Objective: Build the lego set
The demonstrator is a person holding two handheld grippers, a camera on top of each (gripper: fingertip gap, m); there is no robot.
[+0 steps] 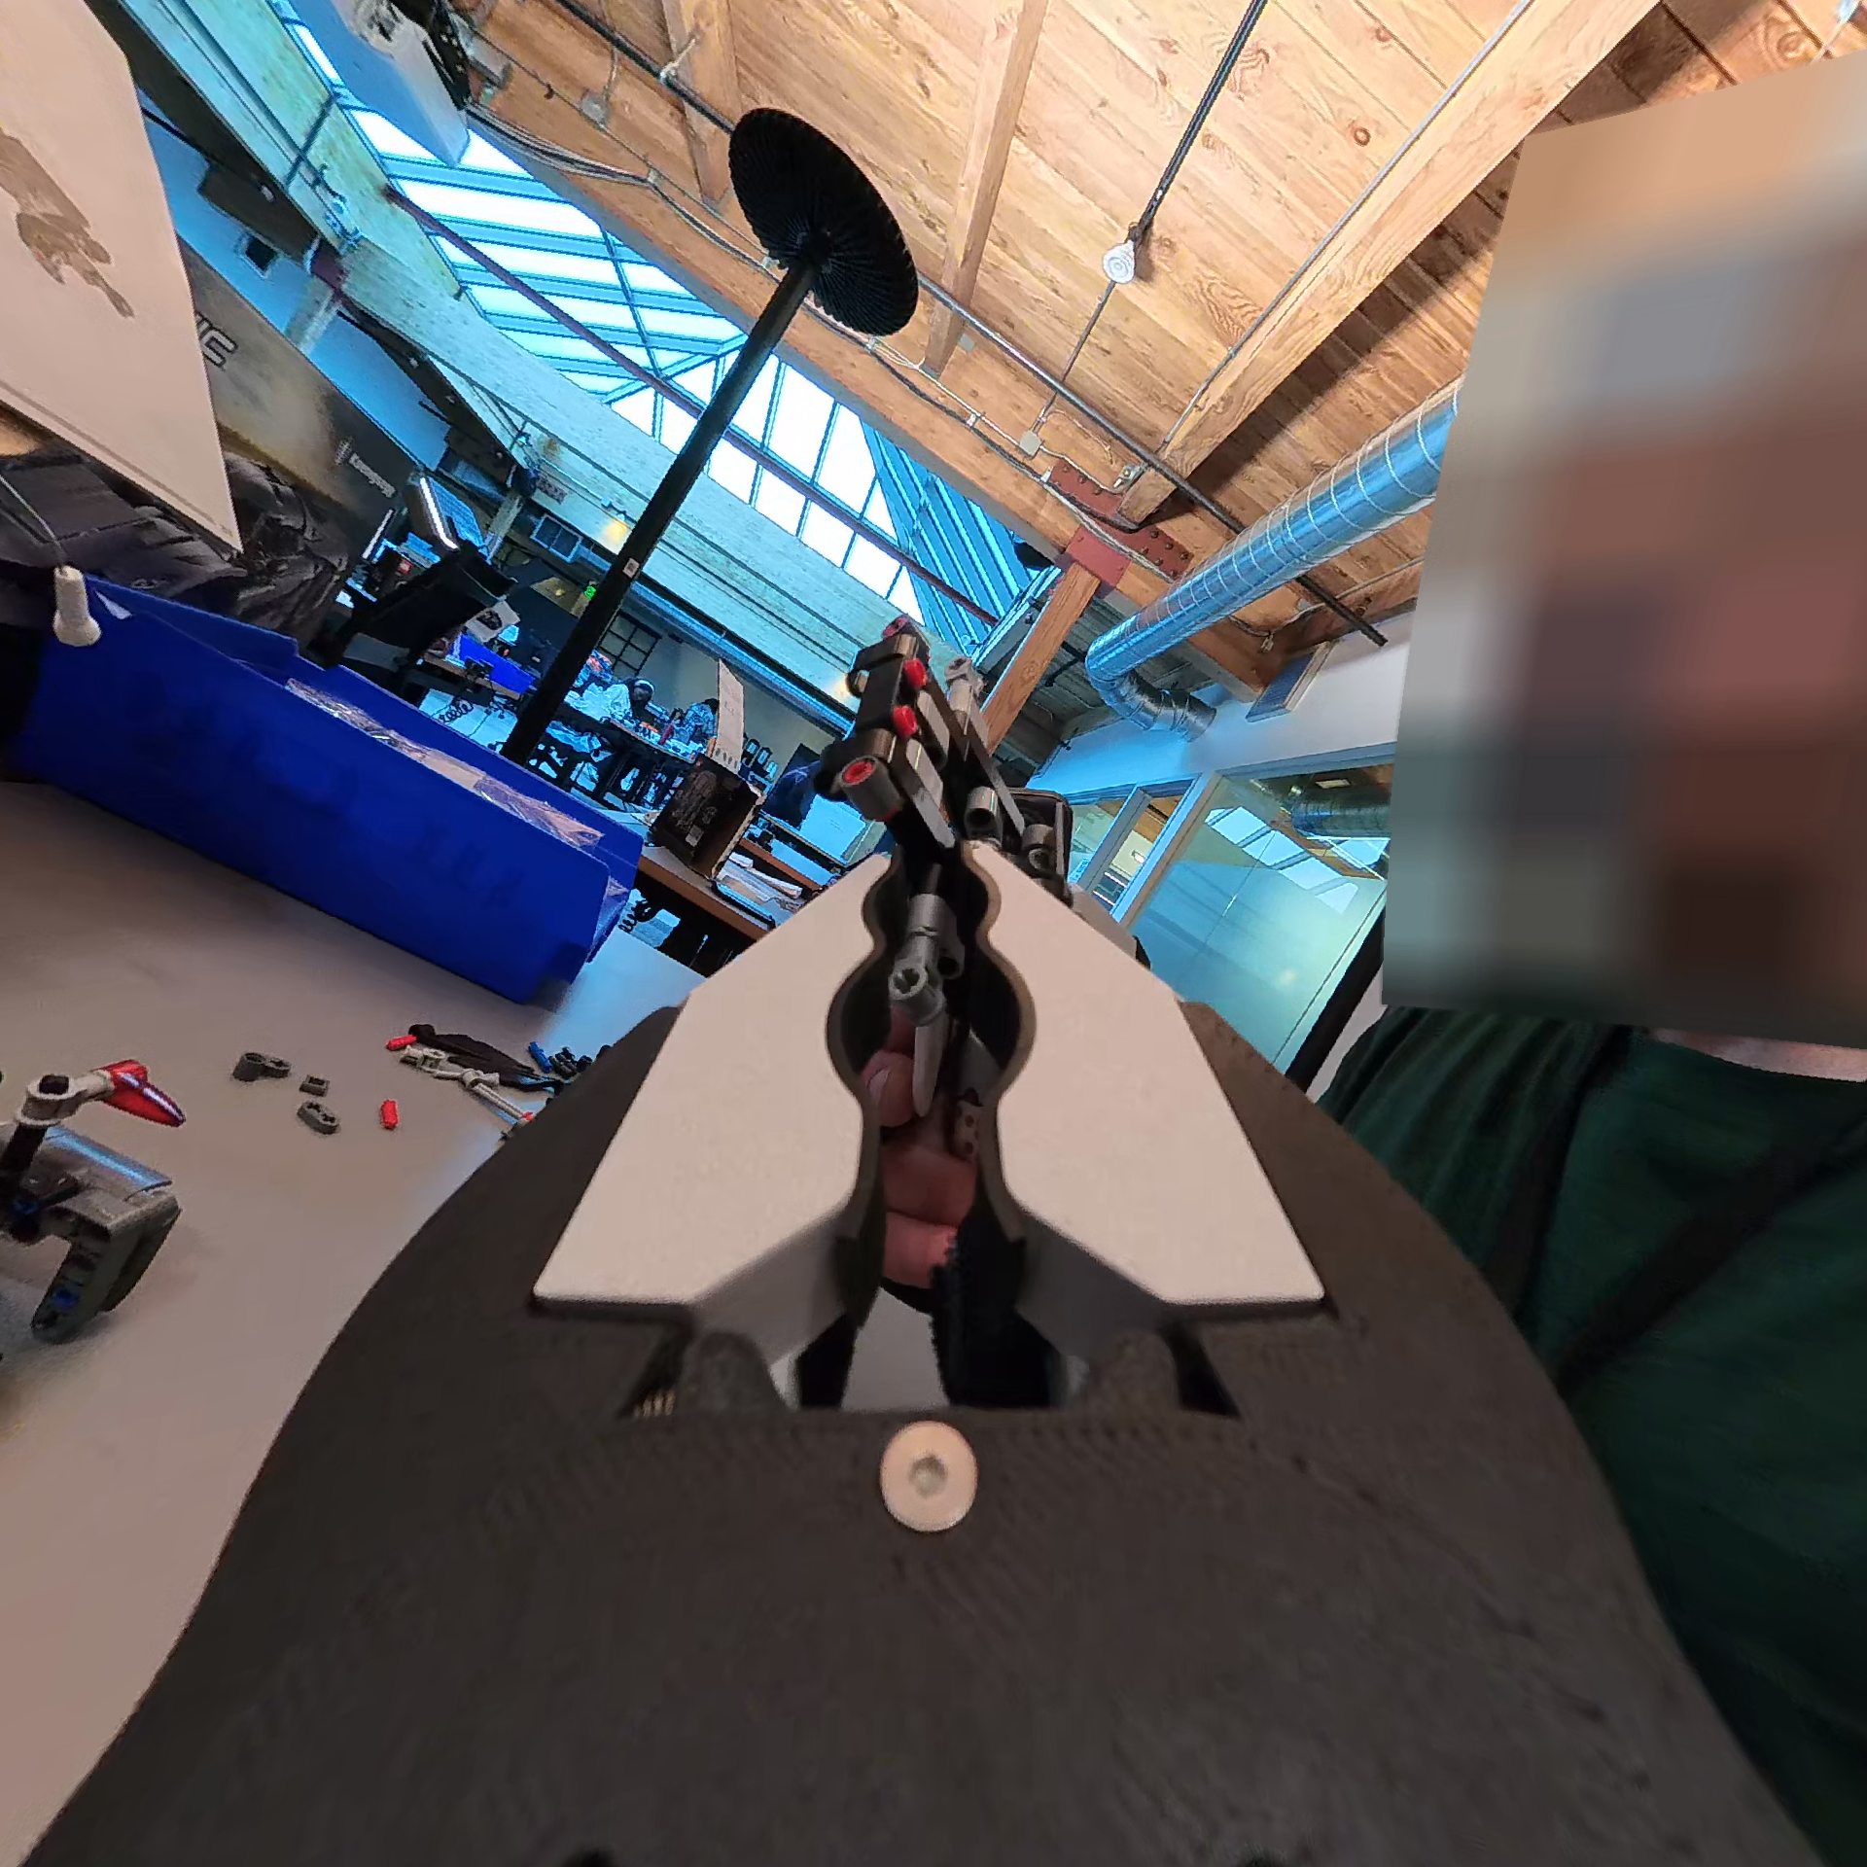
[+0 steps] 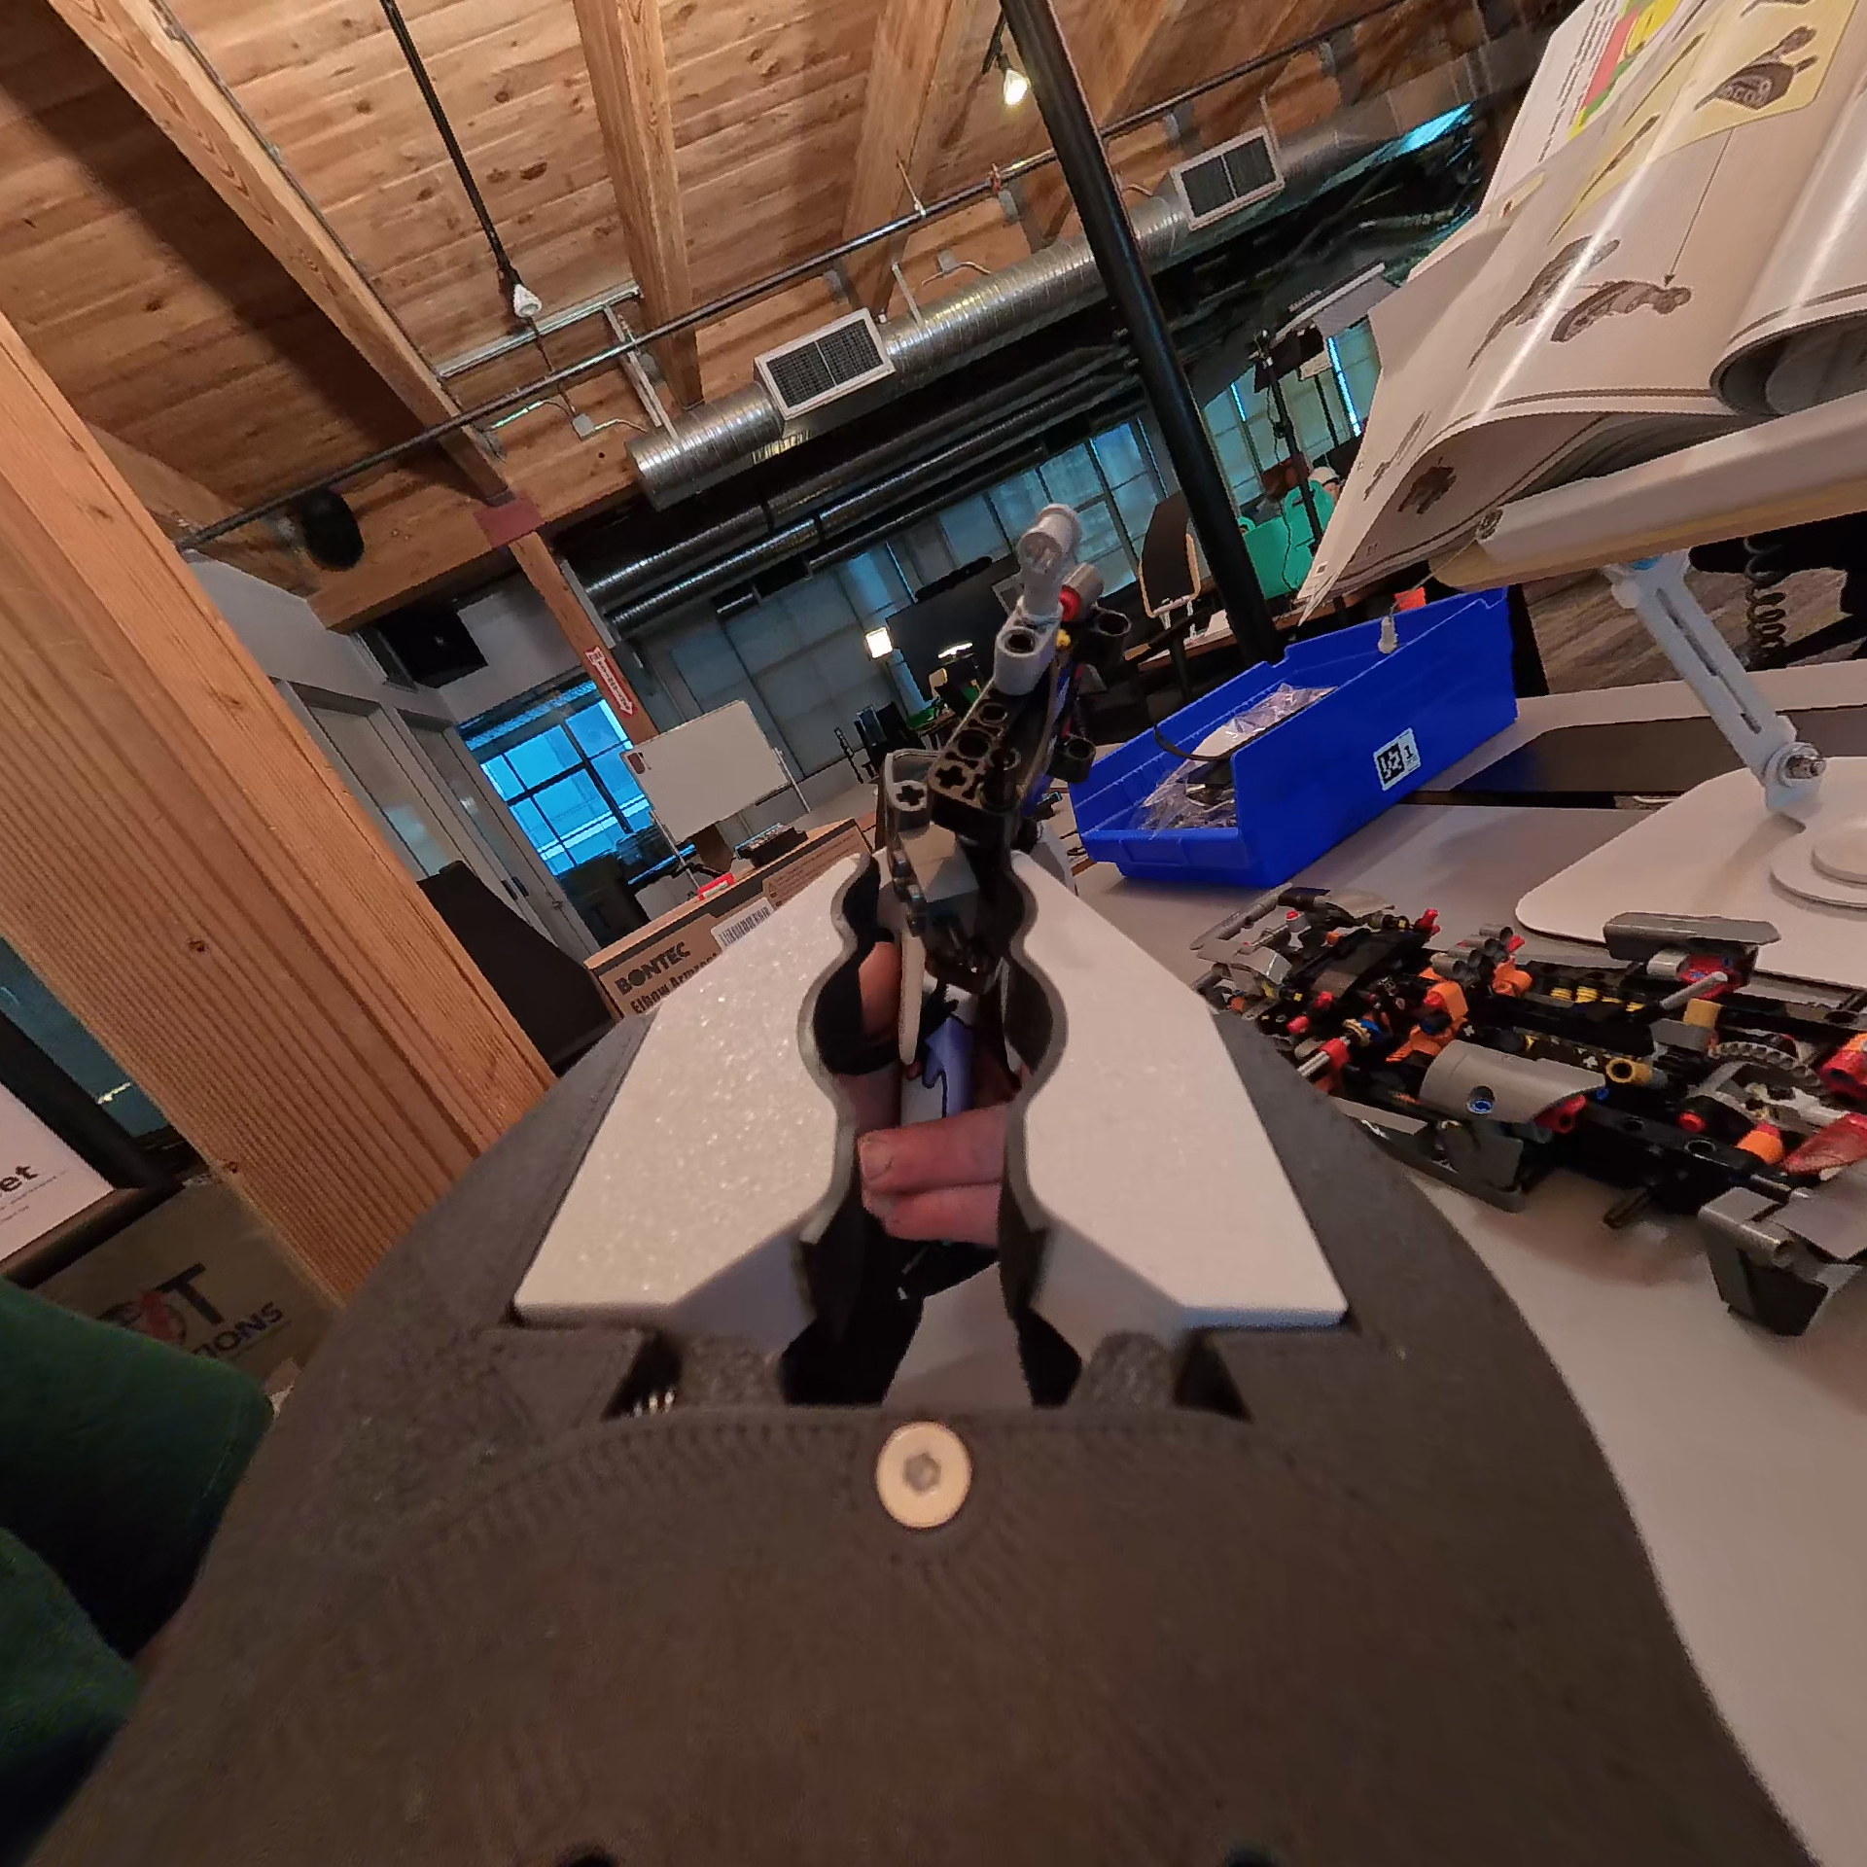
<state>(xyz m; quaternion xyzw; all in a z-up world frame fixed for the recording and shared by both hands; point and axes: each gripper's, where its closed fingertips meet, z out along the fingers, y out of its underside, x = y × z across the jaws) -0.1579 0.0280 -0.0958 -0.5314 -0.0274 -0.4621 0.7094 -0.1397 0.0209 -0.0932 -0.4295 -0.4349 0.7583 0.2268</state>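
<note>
My left gripper (image 1: 929,874) is shut on a small lego sub-assembly (image 1: 909,748), a black beam with red pins and grey connectors, held up in the air above the table. My right gripper (image 2: 950,869) is shut on a black holed beam with grey connectors (image 2: 985,727), also raised; it looks like the same sub-assembly gripped from the opposite side. Through each gripper's gap I see a hand's fingers (image 1: 909,1162) (image 2: 929,1182) beyond the piece. The large, partly built lego chassis (image 2: 1566,1071) lies on the table at the right.
A blue bin (image 1: 303,808) (image 2: 1303,768) holds plastic bags. Loose small pieces (image 1: 313,1096) and a grey and red partial build (image 1: 81,1192) lie on the grey table. An open instruction booklet (image 2: 1616,303) rests on a white stand (image 2: 1667,869). A person in a green shirt (image 1: 1667,1313) sits close. Left and right tips are no more than a few centimetres apart.
</note>
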